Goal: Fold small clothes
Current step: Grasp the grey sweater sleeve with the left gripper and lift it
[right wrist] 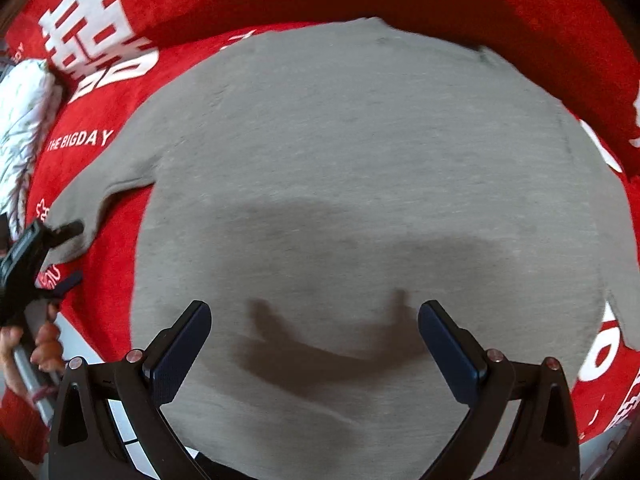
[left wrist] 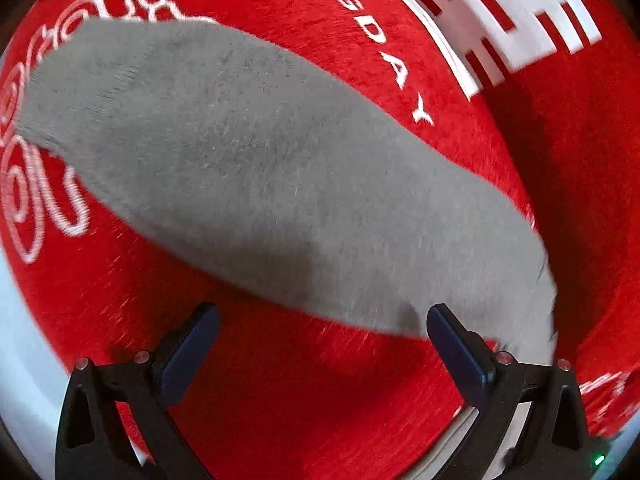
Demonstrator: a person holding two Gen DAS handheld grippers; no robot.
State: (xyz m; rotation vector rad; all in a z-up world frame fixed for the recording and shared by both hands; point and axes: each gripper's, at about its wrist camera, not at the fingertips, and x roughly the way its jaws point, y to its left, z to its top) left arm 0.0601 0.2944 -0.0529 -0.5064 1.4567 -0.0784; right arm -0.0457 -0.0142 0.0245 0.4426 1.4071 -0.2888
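A small grey long-sleeved top [right wrist: 360, 152] lies flat on a red blanket [right wrist: 120, 240]. In the right wrist view its body fills the middle, with one sleeve [right wrist: 92, 196] stretching left. My right gripper [right wrist: 314, 316] is open and empty, hovering above the body's near part. In the left wrist view the grey sleeve [left wrist: 248, 168] runs diagonally across the blanket [left wrist: 280, 392]. My left gripper [left wrist: 320, 320] is open and empty, just short of the sleeve's near edge. The left gripper also shows in the right wrist view [right wrist: 68, 252], open at the sleeve's cuff.
The red blanket carries white lettering "THE BIGDAY" [right wrist: 80, 140] and large white characters [right wrist: 92, 32]. A white quilted item [right wrist: 24, 120] lies at the far left. The person's hand [right wrist: 44, 344] holds the left gripper's handle. A white surface edge [left wrist: 24, 340] shows beside the blanket.
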